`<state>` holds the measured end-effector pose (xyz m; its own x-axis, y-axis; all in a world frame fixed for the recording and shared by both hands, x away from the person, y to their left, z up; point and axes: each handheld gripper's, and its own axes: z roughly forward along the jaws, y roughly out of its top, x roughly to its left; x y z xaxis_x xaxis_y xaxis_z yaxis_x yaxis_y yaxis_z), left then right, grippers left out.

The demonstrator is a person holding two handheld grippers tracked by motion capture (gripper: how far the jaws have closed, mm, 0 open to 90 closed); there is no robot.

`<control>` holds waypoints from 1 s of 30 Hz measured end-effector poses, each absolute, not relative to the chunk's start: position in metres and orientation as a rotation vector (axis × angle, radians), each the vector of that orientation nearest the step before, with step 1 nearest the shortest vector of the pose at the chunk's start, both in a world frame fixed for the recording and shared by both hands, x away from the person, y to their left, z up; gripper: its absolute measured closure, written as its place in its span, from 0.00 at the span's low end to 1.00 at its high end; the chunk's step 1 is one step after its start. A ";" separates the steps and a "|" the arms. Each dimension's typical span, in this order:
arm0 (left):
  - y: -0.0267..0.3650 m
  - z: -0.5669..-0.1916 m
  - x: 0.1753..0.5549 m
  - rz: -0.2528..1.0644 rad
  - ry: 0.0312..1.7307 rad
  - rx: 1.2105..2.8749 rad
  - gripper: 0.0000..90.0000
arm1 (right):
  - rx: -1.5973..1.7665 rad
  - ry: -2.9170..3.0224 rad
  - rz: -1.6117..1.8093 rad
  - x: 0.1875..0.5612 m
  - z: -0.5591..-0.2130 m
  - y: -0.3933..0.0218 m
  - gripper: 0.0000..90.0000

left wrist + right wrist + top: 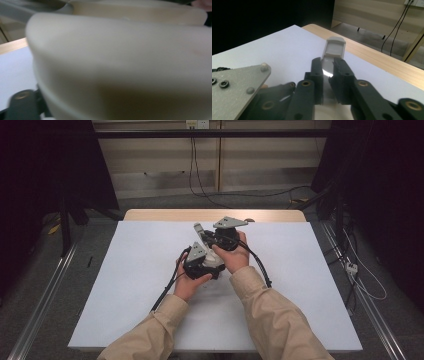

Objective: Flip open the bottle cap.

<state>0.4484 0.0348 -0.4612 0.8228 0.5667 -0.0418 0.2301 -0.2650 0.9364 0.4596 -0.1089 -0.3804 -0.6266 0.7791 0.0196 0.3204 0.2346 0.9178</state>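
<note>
Grey handle (334,51), one piece, sits centre frame in the right gripper view, pinched between the two black jaws of the right gripper (327,75); its rounded end sticks out past the jaw tips, its lower end is hidden behind the jaws. What the handle belongs to is hard to make out.

High view, left to right: one white table mat (135,285) over a wooden tabletop (165,215), edge visible only at the top. Two forearms in beige sleeves come up from the bottom edge, cut off by the frame. Left hand (187,282) holds the left gripper (199,254) at centre; right hand (234,254) holds the right gripper (202,231) just above and right of it. Two grippers, touching or nearly so, clustered together. Two grey three-cornered plates, one per gripper. The grey handle pokes out at upper left of the cluster (198,227).

Left gripper view: a cream-coloured object (125,62), blurred, very close to the lens, cut off on three sides; cannot identify it. One dark jaw part shows at lower left. Cannot tell whether the left jaws are wide, narrow or holding anything.

Right jaws: narrow, clamped on the grey handle.
</note>
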 end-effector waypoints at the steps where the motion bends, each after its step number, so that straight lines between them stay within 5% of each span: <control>1: 0.036 -0.461 0.448 0.355 0.606 1.854 0.10 | 1.000 2.064 1.379 0.458 -0.380 -0.110 0.82; 17: 0.077 -0.452 0.425 0.287 0.655 1.855 0.07 | 0.994 2.078 1.454 0.418 -0.381 -0.141 0.23; 30: 0.107 -0.443 0.408 0.292 0.673 1.863 0.04 | 1.051 2.089 1.362 0.385 -0.403 -0.173 0.13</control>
<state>0.4081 0.1067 -0.4426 0.8098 0.5758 -0.1130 0.3109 -0.2576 0.9149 0.3853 -0.1734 -0.4032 -0.6192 0.7838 0.0470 0.3591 0.2294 0.9047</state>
